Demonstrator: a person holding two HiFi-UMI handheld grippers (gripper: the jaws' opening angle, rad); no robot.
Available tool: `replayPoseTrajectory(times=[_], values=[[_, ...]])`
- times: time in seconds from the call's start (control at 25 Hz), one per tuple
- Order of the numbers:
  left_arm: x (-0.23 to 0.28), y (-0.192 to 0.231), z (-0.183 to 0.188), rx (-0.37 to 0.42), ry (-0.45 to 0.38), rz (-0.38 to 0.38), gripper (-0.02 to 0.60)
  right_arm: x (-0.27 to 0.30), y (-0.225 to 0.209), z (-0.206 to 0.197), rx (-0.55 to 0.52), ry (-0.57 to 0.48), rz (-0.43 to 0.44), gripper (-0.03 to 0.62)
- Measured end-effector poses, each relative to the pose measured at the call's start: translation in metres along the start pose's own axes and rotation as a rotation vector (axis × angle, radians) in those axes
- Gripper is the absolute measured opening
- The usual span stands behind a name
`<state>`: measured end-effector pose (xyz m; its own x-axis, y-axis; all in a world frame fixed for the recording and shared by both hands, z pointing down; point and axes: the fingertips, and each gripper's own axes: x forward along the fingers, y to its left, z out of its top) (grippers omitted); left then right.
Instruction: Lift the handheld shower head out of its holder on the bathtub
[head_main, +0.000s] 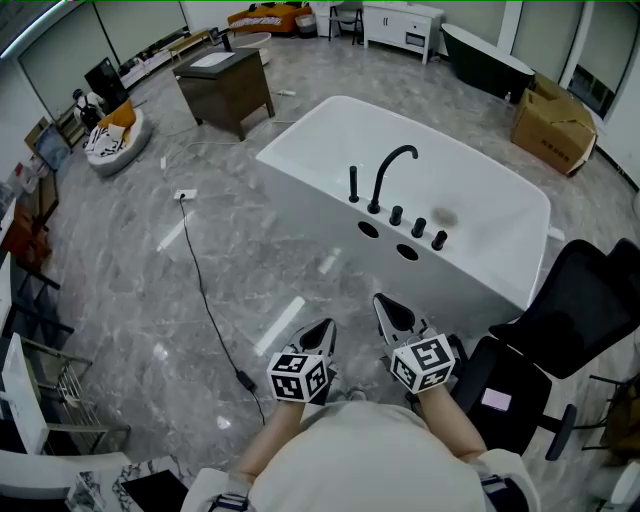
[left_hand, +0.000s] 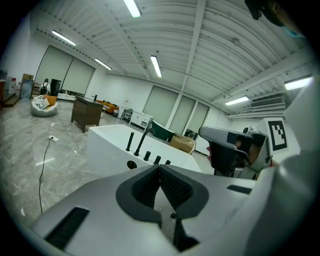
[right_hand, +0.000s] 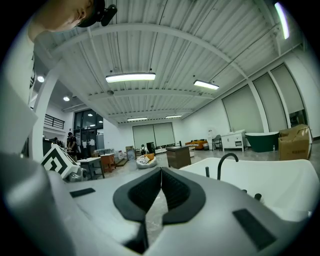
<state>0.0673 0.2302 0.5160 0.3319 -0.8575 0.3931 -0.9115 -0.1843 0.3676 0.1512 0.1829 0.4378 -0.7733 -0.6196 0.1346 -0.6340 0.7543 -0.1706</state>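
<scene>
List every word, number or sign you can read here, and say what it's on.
No readable words or numbers anywhere.
Markers on left gripper and right gripper: square patterns only, no letters.
Any print on box: too small to read.
Pink tag on chair: too blurred to read.

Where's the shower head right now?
In the head view, the shower head stands upright in its holder on the bathtub's near rim, just left of the curved faucet.
</scene>
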Motion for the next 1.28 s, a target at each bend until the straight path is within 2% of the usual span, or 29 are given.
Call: replayPoseTrajectory(times=[0.28,0.72,1.28], values=[[0.032,0.023,0.017,-0.005,0.008,-0.011,0.020,0.036,-0.020,0.001,0.008,0.010,-0.015,0.020],[0.100,0.086,0.083,-0.011,-0.010,-0.026,0.020,0.134,-0.069,0.027,0.012,0.016,-0.052,0.020],[0.177,0.177,0.168,0.028,0.005,-0.076,0.020,0.262,-0.116,0.056,0.030,0.005,-0.125,0.020]])
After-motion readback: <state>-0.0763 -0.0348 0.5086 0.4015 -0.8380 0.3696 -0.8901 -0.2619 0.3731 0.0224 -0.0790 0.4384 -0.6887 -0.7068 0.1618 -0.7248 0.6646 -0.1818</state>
